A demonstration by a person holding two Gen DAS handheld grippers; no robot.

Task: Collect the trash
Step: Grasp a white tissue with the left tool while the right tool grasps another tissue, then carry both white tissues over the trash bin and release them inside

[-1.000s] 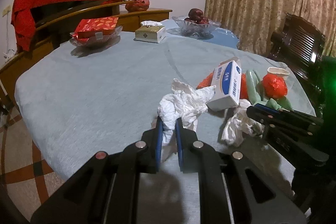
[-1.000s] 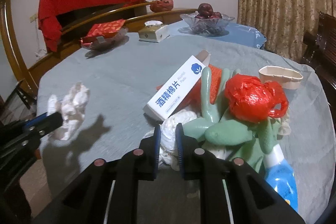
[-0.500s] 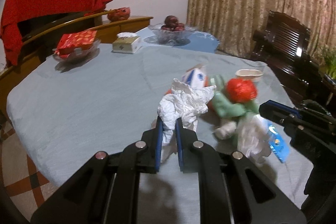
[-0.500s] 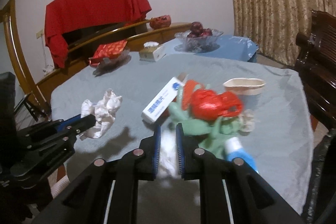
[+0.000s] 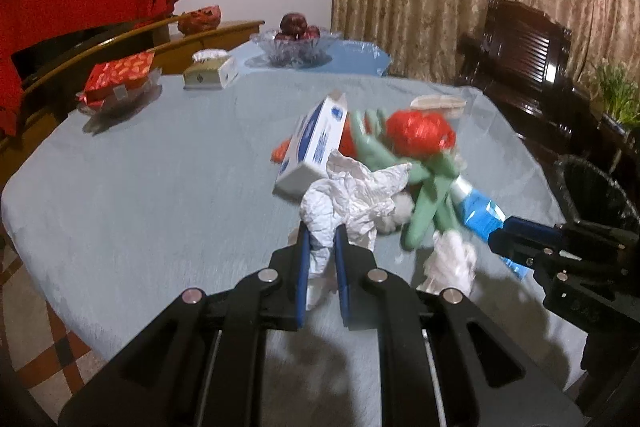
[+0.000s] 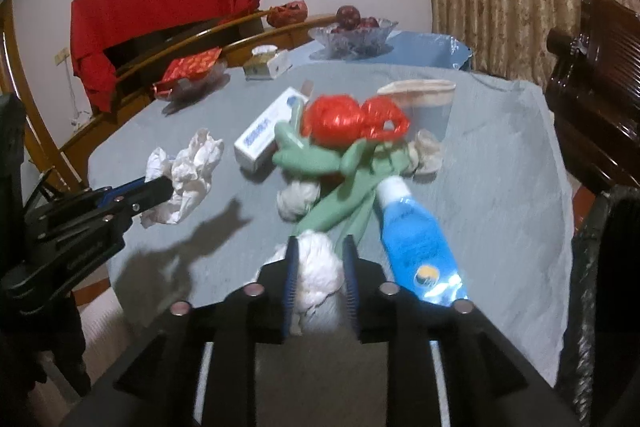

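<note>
My left gripper (image 5: 320, 233) is shut on a crumpled white tissue (image 5: 352, 199) and holds it above the grey-blue table (image 5: 160, 167); it also shows in the right wrist view (image 6: 184, 175). My right gripper (image 6: 319, 247) is shut on a second white tissue wad (image 6: 320, 267), which shows in the left wrist view (image 5: 452, 263). A trash pile lies behind them: a white and blue box (image 5: 316, 147), green rubber gloves (image 6: 332, 163), a red plastic bag (image 6: 352, 121), a blue bottle (image 6: 416, 243) and another tissue ball (image 6: 298, 199).
A black-lined waste bin (image 5: 596, 191) stands off the table's right edge. At the back are a paper cup (image 6: 424, 91), a tissue box (image 5: 208, 73), a red packet on a glass dish (image 5: 120, 79) and a fruit bowl (image 5: 296, 43). A dark wooden chair (image 6: 596, 75) stands right.
Both grippers have lifted and drawn back from the pile with their tissues, swinging right. The right gripper's wad has come up off the table.
</note>
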